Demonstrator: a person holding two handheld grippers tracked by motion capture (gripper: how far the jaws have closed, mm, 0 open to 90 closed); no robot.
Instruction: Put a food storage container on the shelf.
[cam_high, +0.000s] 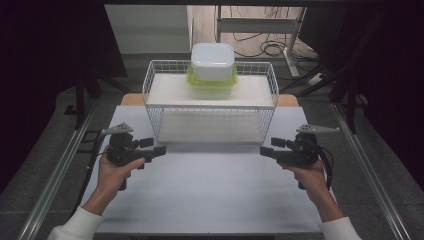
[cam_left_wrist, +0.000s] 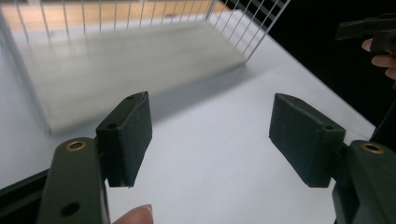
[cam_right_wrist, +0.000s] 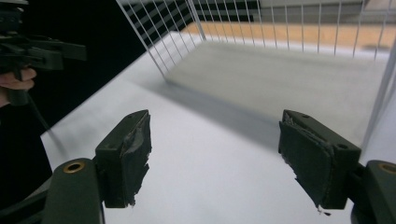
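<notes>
Presently, the left gripper (cam_high: 161, 150) and right gripper (cam_high: 263, 151) hover low over the white bench (cam_high: 210, 195), jaws spread wide, empty. The wire rack (cam_high: 210, 102) stands just beyond them; a lidded white container (cam_high: 212, 61) sits on a green-rimmed tub (cam_high: 212, 87) on top.

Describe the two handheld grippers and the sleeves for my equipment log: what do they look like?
Both are black pistol-grip tools. The left gripper and right gripper each carry a grey three-cornered plate on top and trail a black cable. Their jaws are flat dark rectangular pads with brass-ringed holes behind. The person wears white sleeves.
</notes>
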